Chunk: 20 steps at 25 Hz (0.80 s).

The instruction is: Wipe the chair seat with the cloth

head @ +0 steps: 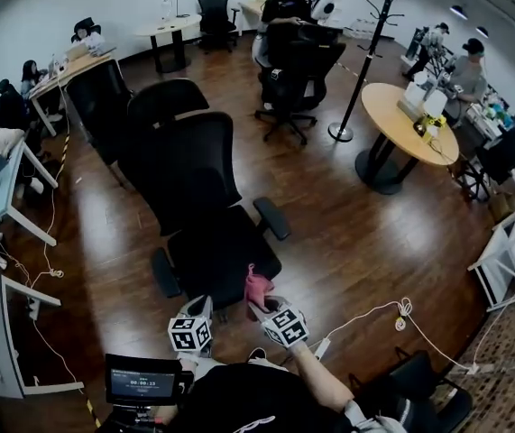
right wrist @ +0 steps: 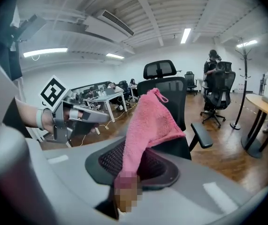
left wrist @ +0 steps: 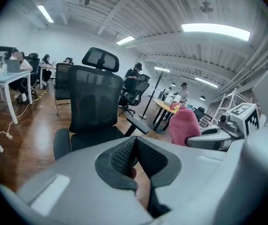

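Right gripper view: right hand-held gripper [right wrist: 133, 168] clamped on cloth [right wrist: 152, 121] near chair seat [head: 216, 258]; left hand-held gripper [left wrist: 134, 156] closed, empty. Likely risk: corner pinch, cloth slips mid-wipe.

Left gripper [left wrist: 134, 146], right gripper [right wrist: 134, 170] seemingly closed

We see a dark brown wooden plank floor [head: 347, 224] running across the whole room; on it stands a round light-wood tabletop on a dark pedestal [head: 392, 106], with a person in a dark cap [head: 467, 70] seated at its far side; just beside that tabletop rises a thin black coat stand [head: 363, 70]; near the stand a black swivel office chair [head: 298, 70] has a person behind it; long white desks [head: 4, 188] line the left wall, with people seated there; a thin white cable [head: 392, 318] trails over the floor; a white metal rack [head: 514, 251] stands at the right edge; long ceiling strip lights [left wrist: 216, 31] glow overhead.
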{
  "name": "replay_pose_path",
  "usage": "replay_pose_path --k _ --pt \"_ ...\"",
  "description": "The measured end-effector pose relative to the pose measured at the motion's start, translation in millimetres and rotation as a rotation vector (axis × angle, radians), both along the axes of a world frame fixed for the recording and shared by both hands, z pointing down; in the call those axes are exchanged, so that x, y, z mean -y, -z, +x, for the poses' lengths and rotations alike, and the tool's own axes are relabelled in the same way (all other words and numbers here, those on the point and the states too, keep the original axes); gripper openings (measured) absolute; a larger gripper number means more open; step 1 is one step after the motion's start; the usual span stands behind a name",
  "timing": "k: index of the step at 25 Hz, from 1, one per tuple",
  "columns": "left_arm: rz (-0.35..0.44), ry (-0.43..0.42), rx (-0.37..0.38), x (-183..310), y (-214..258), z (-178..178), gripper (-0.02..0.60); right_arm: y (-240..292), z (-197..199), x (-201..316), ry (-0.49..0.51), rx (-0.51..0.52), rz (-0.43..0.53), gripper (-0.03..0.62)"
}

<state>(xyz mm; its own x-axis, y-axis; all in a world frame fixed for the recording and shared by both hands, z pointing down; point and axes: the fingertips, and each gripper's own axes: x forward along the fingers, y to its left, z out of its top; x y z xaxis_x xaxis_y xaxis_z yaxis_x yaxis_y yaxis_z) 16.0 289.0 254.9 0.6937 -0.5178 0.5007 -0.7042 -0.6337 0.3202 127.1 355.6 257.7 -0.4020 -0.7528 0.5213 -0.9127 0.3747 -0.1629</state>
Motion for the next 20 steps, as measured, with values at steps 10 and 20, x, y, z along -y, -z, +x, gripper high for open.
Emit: replay_pose_path --k 10,20 --pt "0.053 -0.069 -0.007 -15.0 27.5 -19.0 -0.006 25.4 -23.4 -18.3 -0.082 0.039 0.056 0.067" --pt "0.045 -0.104 -0.04 -16.4 43.0 -33.9 -0.006 48.3 -52.6 -20.2 -0.117 0.044 0.065 0.066"
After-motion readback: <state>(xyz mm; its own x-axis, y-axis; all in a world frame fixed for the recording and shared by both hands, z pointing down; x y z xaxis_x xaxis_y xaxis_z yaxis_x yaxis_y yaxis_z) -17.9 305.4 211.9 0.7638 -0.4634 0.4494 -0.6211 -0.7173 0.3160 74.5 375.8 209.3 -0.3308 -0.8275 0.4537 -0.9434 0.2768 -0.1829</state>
